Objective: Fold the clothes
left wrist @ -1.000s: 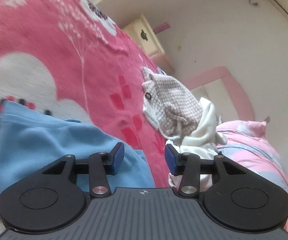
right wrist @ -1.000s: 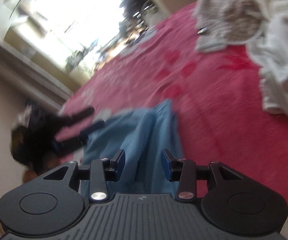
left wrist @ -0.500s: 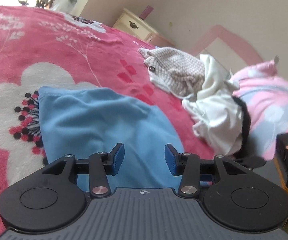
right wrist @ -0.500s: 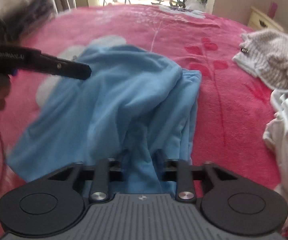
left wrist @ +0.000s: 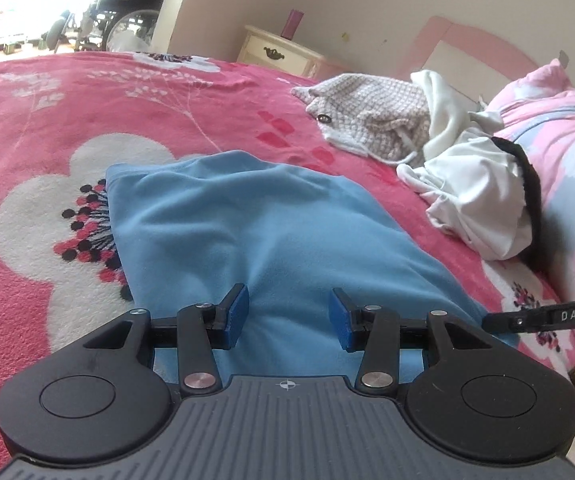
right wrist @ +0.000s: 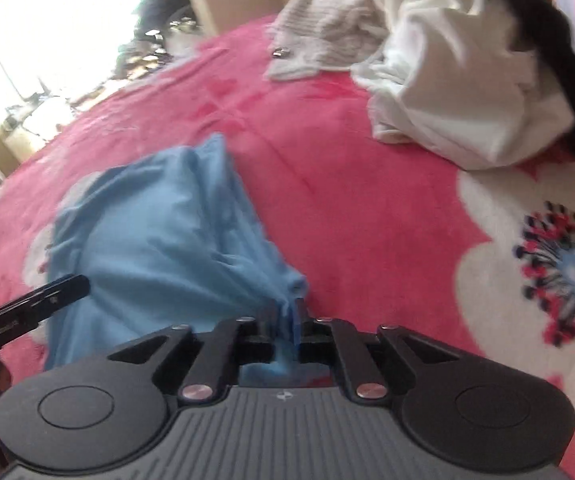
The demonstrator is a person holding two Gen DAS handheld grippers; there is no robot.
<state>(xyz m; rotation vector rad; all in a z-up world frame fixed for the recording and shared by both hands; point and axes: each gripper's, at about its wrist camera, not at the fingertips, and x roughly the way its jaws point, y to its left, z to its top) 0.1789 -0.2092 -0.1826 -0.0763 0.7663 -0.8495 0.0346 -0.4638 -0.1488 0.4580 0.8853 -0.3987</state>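
Observation:
A light blue garment (left wrist: 263, 232) lies on the pink flowered blanket (left wrist: 87, 96). My left gripper (left wrist: 287, 318) is open just above the garment's near part, with nothing between its blue pads. My right gripper (right wrist: 287, 320) is shut on a bunched edge of the blue garment (right wrist: 159, 248) and pulls the cloth into taut folds. The right gripper's black finger (left wrist: 543, 315) shows at the right edge of the left wrist view. The left gripper's finger (right wrist: 27, 312) shows at the left of the right wrist view.
A checked knit garment (left wrist: 371, 116) and a crumpled white garment (left wrist: 475, 200) with a black part lie at the far right of the bed. A pink pillow (left wrist: 567, 120) and a cream nightstand (left wrist: 275, 50) stand beyond them.
My right gripper has closed on the blue garment's edge and drawn it toward me and to the right. My left gripper has stayed open and come low over the garment.

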